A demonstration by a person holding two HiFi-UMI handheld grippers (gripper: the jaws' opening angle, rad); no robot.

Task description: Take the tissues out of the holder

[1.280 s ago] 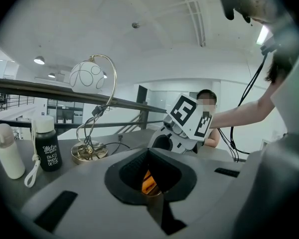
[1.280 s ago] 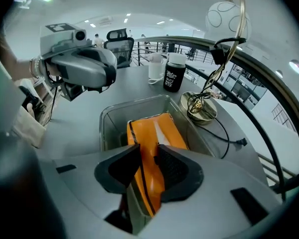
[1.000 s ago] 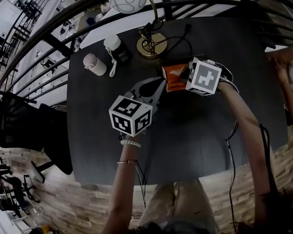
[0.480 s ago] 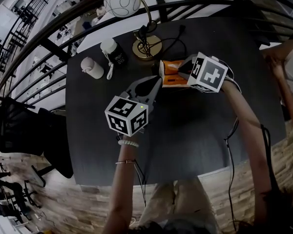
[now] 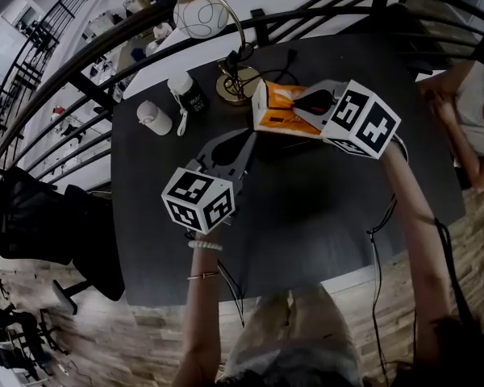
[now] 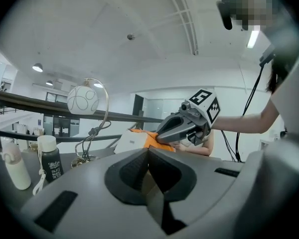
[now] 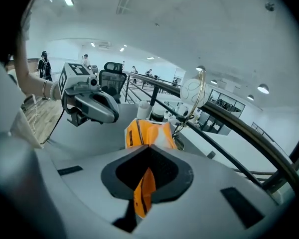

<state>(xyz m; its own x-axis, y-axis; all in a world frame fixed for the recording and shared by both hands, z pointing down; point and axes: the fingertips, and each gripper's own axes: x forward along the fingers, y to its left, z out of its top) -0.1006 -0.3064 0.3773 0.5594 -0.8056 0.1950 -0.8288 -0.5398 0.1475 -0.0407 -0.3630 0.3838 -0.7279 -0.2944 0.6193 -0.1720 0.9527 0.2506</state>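
Pinching its orange flap tight, the right tool (image 5: 297, 106) holds the tissue pack (image 5: 270, 119) clear of the tabletop (image 5: 323, 216), likely for pulling tissues free, while the left tool (image 5: 248, 138) hovers nearby, closed and empty.

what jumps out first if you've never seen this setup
The orange tissue pack stands out against the far side of the dark table, its orange wrapper pinched in the shut right gripper. Next comes the white globe lamp at the table's back edge, then the left gripper, jaws together, nearer the person.
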